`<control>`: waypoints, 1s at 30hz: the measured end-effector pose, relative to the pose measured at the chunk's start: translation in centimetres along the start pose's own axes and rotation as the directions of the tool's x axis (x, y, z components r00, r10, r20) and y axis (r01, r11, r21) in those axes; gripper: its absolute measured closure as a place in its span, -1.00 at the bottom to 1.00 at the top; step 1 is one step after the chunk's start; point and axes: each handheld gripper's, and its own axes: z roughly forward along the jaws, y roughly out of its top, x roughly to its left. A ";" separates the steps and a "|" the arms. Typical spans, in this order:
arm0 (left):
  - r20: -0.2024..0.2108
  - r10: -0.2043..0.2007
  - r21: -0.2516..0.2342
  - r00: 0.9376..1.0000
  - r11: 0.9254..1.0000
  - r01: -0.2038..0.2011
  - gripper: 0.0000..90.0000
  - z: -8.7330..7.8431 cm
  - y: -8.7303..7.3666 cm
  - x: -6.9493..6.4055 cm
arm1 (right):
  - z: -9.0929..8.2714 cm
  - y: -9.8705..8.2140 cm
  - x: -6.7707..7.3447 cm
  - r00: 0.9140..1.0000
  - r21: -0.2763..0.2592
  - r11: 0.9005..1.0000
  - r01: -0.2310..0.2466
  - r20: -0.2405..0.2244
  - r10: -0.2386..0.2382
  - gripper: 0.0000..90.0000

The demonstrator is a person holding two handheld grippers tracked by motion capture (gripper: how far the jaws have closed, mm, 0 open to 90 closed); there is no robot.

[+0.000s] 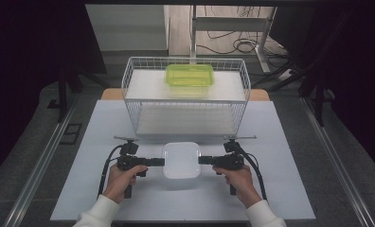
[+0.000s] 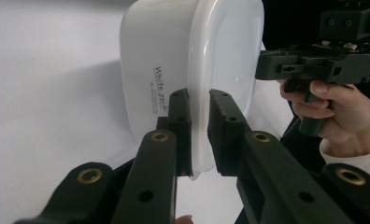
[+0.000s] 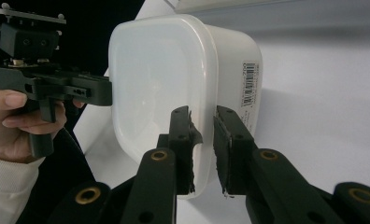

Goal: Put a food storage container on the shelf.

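While our left gripper (image 1: 159, 161) and right gripper (image 1: 203, 160) fingers clamp the smooth white box's (image 1: 181, 160) rounded left and right rims, bare worktop (image 1: 280, 189) surrounds us.

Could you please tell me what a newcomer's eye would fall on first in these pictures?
Probably the white square plastic container with its lid at the near middle of the pale table, pinched at its rim from both sides: the left tongs grip its left edge and the right tongs its right edge. Behind it stands a white wire basket, with a bright green translucent plastic box on its upper shelf.
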 end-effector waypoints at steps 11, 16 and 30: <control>-0.011 0.061 -0.019 0.998 0.998 -0.061 0.78 -0.8 0.4 -1.6 | -1.2 0.5 1.1 0.999 -0.030 0.998 0.049 -0.006 -0.049 0.72; -0.006 0.074 -0.028 0.997 0.997 -0.074 0.78 -1.0 0.4 -2.1 | -1.6 0.6 1.5 0.998 -0.036 0.997 0.063 -0.002 -0.064 0.72; 0.002 0.129 -0.070 0.992 0.989 -0.128 0.79 -2.7 1.2 -4.2 | -2.9 1.5 3.3 0.993 -0.069 0.991 0.114 0.001 -0.114 0.71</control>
